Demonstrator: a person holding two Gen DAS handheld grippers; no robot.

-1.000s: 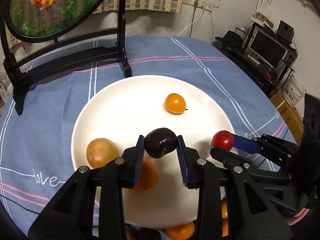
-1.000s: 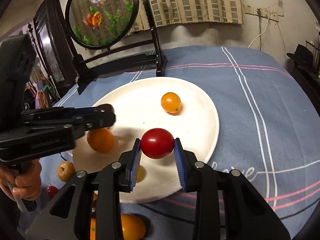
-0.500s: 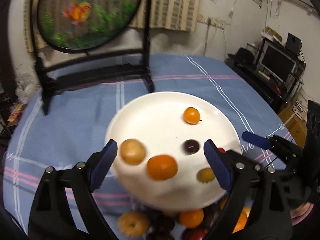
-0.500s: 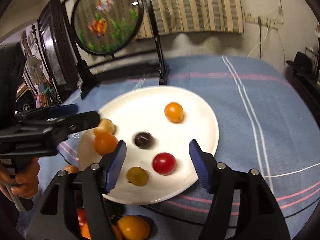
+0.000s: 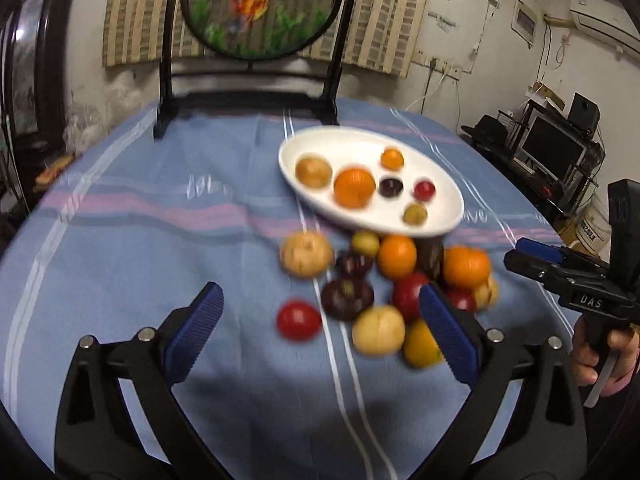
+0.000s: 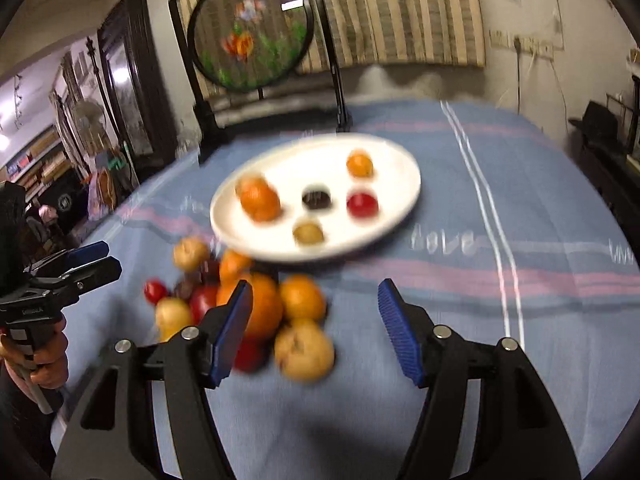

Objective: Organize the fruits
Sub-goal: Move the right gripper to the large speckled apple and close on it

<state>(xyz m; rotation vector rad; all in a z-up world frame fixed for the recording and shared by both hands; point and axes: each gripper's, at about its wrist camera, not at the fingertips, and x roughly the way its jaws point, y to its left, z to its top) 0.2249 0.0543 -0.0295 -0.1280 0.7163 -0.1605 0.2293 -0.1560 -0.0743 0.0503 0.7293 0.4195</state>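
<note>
Both fruits are out of the jaws since a sec ago: dark plum [image 5: 391, 187] and red tomato [image 5: 424, 190] now lie on the white plate [image 5: 442, 184], w/ an orange [image 5: 354, 187], a tan fruit [image 5: 313, 172], a small orange one [image 5: 392, 159] at the far side and a small yellowish one [image 5: 415, 214] at the near rim. Both grippers have pulled back from plate toward the near side. Left gripper [image 5: 318, 332]: jaws opening, wide apart, nothing clamped; red tomato [image 5: 299, 320] on the cloth sits betw. them but untouched. Right gripper [image 6: 314, 330]: jaws apart, about half-way, empty; tan fruit [image 6: 304, 350] lies just in front, betw. pads, not pressed. Loose fruit pile [image 5: 396, 280] lies on blue tablecloth [image 5: 160, 248] just near of plate, touching its near rim area. Goldfish screen [image 5: 262, 6] on dark stand at far edge. Monitor [image 5: 554, 152] far right. Frames blurred.
</note>
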